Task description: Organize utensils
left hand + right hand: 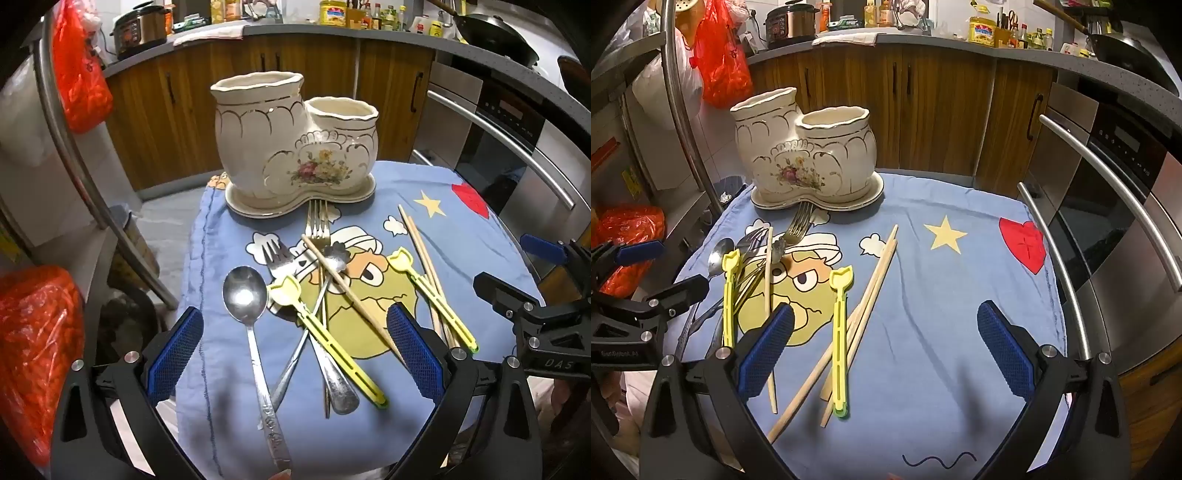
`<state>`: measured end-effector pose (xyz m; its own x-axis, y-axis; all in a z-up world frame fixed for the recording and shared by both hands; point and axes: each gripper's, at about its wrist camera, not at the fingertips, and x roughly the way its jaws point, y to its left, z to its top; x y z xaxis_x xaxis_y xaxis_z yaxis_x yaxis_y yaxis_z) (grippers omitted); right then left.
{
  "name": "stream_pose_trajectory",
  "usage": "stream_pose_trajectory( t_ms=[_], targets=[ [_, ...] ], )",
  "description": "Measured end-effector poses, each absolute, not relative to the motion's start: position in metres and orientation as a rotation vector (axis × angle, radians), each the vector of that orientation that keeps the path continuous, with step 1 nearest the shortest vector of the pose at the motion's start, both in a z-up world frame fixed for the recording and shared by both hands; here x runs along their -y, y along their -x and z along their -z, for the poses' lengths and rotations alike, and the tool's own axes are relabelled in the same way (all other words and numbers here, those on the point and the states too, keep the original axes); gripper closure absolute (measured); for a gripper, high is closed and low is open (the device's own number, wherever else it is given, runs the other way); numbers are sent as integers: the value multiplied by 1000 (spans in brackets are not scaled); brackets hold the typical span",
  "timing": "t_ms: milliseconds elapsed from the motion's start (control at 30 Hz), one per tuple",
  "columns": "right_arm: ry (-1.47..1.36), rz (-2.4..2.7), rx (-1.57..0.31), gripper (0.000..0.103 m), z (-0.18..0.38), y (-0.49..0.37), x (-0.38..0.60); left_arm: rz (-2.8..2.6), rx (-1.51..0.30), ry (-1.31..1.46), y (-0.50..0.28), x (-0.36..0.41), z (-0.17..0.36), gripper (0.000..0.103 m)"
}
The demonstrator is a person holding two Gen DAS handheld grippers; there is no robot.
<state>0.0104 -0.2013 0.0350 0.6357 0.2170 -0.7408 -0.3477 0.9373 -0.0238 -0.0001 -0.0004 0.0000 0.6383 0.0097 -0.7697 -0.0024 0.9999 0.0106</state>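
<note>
My left gripper (295, 354) is wide open and holds nothing. Its two blue pads (173, 354) hang just above the blue cloth (480, 258), one on each side of a messy pile. In the pile I see a big silver spoon (245, 295) on the left side, with its long handle (271, 417) pointing back at me. Next to it lies a yellow plastic stick (325, 339) with a tulip-shaped top. It lies across two forks (277, 254) and a little spoon with a flower-shaped bowl (334, 253). One wooden chopstick (347, 288) lies slanted over the pile. My right gripper (886, 350) is wide open too, with nothing in it. Between its pads I see another yellow stick (839, 339) lying on top of a bunch of chopsticks (877, 280). They sit apart from the pile, which is off to the left in this view. In the left wrist view, part of my right gripper shows at the right edge, and in the right wrist view my left gripper shows at the left edge. At the far end of the cloth stands the white holder (291, 147) with gold lines and painted flowers. It has two cups, one tall and one short, and it sits on its own little tray (258, 208). One fork's prongs (317, 218) almost reach the tray. Behind it are brown cupboards (923, 110).
</note>
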Motion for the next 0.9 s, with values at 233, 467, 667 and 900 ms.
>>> stream_pose_trajectory(
  t_ms=[233,467,667,900],
  targets=[
    [171,-322,-822,5,-35,-11,201,-6,-878,-3,-1,-1,0,4],
    [171,-323,-820,5,-37,-11,200,-5,-874,-9,0,1,0,4],
    [172,-324,-821,5,-35,-12,200,-3,-874,-8,1,-1,-3,4],
    [171,-322,-825,5,-34,-11,201,-2,-879,-7,0,-4,-1,4]
  ],
)
